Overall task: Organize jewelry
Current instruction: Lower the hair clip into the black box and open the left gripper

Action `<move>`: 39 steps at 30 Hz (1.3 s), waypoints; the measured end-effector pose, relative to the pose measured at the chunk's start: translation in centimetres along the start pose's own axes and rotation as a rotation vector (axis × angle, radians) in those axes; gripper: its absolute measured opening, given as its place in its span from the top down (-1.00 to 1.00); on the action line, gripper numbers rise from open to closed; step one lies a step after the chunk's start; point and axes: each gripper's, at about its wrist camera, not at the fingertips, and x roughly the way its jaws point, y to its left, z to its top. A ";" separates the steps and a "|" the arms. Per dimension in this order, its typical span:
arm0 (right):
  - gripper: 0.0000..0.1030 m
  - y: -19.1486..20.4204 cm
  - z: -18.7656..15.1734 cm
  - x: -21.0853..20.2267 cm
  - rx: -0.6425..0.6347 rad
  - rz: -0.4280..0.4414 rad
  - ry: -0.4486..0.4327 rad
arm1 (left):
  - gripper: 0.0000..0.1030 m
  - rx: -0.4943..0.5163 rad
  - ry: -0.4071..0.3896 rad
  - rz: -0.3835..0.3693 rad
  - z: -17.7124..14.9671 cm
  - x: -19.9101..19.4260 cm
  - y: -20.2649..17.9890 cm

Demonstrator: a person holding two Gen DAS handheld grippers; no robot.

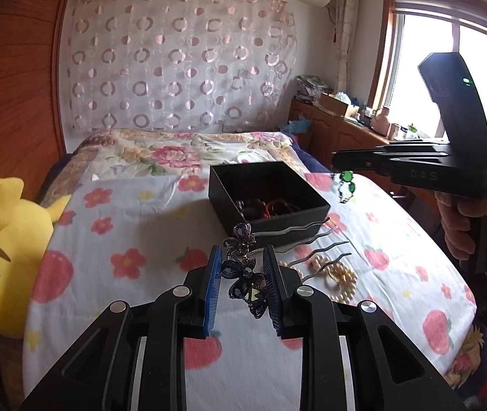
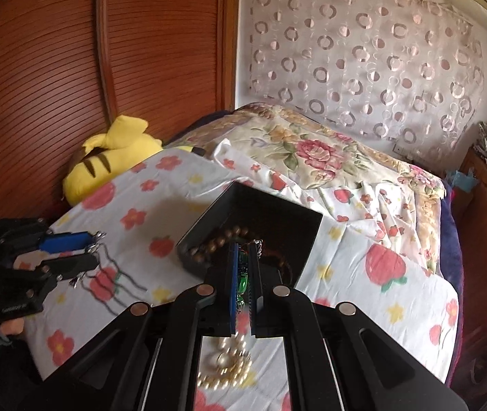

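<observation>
My left gripper (image 1: 241,263) is shut on a dark blue rhinestone flower hair comb (image 1: 247,274) with wavy metal prongs, held above the bed near the black box (image 1: 267,195). My right gripper (image 2: 241,251) is shut on a green bead bracelet (image 2: 242,284); the bracelet also shows in the left wrist view (image 1: 346,185), dangling beside the box's right edge. The open black box (image 2: 253,229) holds brown beads and other jewelry. A pearl necklace (image 1: 339,281) lies on the sheet in front of the box; it also shows in the right wrist view (image 2: 226,363). The left gripper (image 2: 96,248) shows holding the comb left of the box.
A yellow plush toy (image 1: 7,250) lies at the bed's left edge by the wooden wardrobe (image 2: 89,68). A floral quilt (image 1: 175,154) covers the far bed. A wooden cabinet (image 1: 339,130) with clutter stands at the right under the window.
</observation>
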 end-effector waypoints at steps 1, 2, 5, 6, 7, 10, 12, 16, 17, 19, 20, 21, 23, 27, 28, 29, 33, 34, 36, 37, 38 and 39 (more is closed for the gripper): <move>0.88 -0.3 0.4 0.5 0.009 -0.002 0.003 | 0.56 0.000 0.000 0.005 0.2 0.2 0.2; 0.88 -0.5 0.7 1.0 0.017 -0.001 0.009 | 0.56 0.001 0.000 0.010 0.5 0.4 0.3; 0.87 -1.2 1.4 2.6 0.036 -0.003 0.034 | 0.56 0.000 0.003 0.028 1.3 1.0 0.8; 0.87 -1.4 1.4 3.1 0.041 -0.008 0.041 | 0.55 0.001 0.004 0.034 1.7 1.2 0.9; 0.87 -1.6 1.5 3.6 0.049 -0.014 0.048 | 0.56 0.002 0.004 0.039 1.9 1.4 1.0; 0.87 -1.9 1.2 4.6 0.057 -0.024 0.068 | 0.56 0.000 0.005 0.045 2.3 1.7 1.6; 0.85 -1.9 0.9 4.9 0.061 -0.026 0.076 | 0.56 0.000 0.007 0.050 2.6 2.1 1.7; 0.83 -2.4 0.2 4.5 0.069 -0.029 0.077 | 0.55 0.007 0.017 0.057 3.4 3.1 1.5; 0.83 -2.6 0.0 4.3 0.070 -0.030 0.076 | 0.56 0.011 0.020 0.061 3.6 3.5 1.4; 0.83 -3.0 -0.5 3.8 0.071 -0.036 0.074 | 0.55 0.017 0.026 0.067 4.1 4.3 1.1; 0.83 -3.2 -0.8 3.5 0.071 -0.039 0.073 | 0.55 0.018 0.031 0.069 4.4 4.8 1.0; 0.83 -3.3 -1.0 3.3 0.071 -0.040 0.072 | 0.55 0.019 0.034 0.068 4.6 5.1 0.8; 0.83 -3.8 -1.7 2.6 0.075 -0.043 0.071 | 0.55 0.021 0.045 0.069 5.2 6.1 0.5; 0.83 -4.5 -3.2 1.3 0.073 -0.046 0.066 | 0.55 0.036 0.063 0.083 6.1 8.3 -0.5; 0.83 -4.6 -3.6 1.0 0.075 -0.044 0.064 | 0.55 0.038 0.066 0.085 6.3 8.7 -0.7; 0.83 -4.7 -3.9 0.8 0.076 -0.043 0.062 | 0.55 0.038 0.072 0.087 6.5 9.2 -0.8; 0.83 -5.0 -5.0 0.4 0.076 -0.039 0.057 | 0.55 0.048 0.100 0.100 6.9 11.2 -1.6; 0.83 -4.9 -5.3 0.3 0.076 -0.036 0.054 | 0.55 0.052 0.104 0.105 7.0 11.5 -1.7; 0.83 -4.8 -5.7 0.2 0.078 -0.031 0.050 | 0.55 0.061 0.113 0.114 7.0 12.0 -2.0; 0.83 -4.8 -5.9 0.2 0.080 -0.025 0.048 | 0.55 0.065 0.115 0.120 7.0 12.2 -2.1; 0.83 -4.7 -6.0 0.2 0.079 -0.021 0.046 | 0.55 0.066 0.117 0.122 6.9 12.3 -2.2; 0.83 -4.6 -6.1 0.2 0.078 -0.019 0.046 | 0.55 0.067 0.119 0.123 6.8 12.4 -2.3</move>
